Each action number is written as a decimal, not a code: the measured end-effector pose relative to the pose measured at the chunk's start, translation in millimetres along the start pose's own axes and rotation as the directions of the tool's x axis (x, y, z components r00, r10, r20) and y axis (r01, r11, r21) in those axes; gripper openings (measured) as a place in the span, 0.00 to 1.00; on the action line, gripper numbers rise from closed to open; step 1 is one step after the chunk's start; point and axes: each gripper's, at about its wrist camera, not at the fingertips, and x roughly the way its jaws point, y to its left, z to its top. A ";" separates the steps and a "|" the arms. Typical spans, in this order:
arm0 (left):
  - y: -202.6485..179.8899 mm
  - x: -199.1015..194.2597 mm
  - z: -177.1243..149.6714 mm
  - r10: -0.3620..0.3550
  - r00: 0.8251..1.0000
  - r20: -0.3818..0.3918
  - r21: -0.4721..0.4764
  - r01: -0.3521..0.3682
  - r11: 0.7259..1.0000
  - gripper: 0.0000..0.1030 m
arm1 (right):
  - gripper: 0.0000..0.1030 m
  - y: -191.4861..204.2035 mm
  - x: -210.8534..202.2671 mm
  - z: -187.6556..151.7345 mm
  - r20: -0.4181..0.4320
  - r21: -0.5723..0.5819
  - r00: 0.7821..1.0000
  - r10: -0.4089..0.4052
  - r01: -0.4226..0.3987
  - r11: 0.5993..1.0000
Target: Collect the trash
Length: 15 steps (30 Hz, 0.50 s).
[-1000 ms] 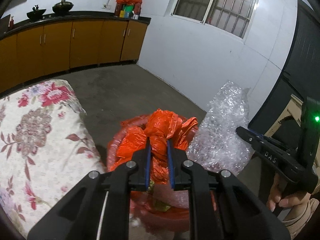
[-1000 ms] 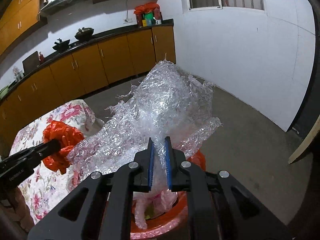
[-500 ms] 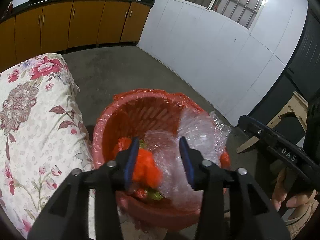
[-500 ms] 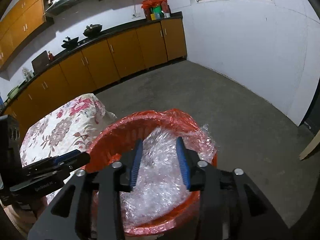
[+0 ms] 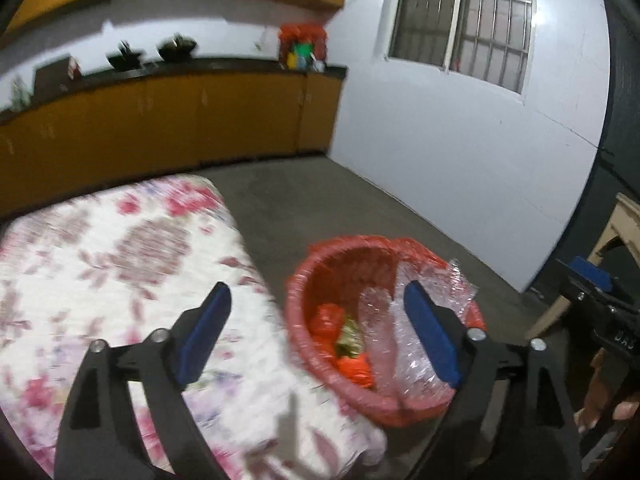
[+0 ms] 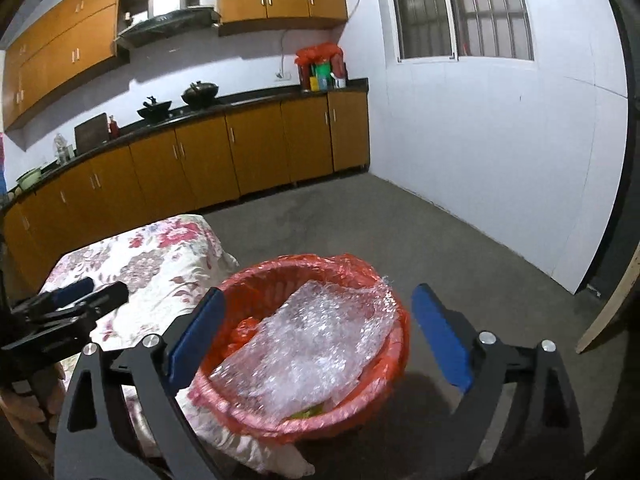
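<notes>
Left gripper, jaws opening wide and holding nothing; ahead, nearer its right pad, stands the round red plastic basket lined with an orange bag; this blurred view alone shows crumpled orange plastic and what may be greenish scraps deep inside, beside the clear bubble wrap. Right gripper, jaws likewise opening and empty; between and beyond them the bubble wrap covers most of the basket's mouth; the flowered white cloth lies beyond its left pad.

Grey concrete floor with a bin and a covered piece of furniture

A red basket lined with an orange bag stands on the floor, touching the floral-cloth-covered furniture beside it.
</notes>
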 end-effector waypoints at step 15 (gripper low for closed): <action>-11.5 -129.9 -39.7 0.237 0.958 0.161 0.010 -0.241 0.970 0.96 | 0.98 35.4 -77.1 -32.1 0.046 -0.018 0.999 -0.001 0.002 1.000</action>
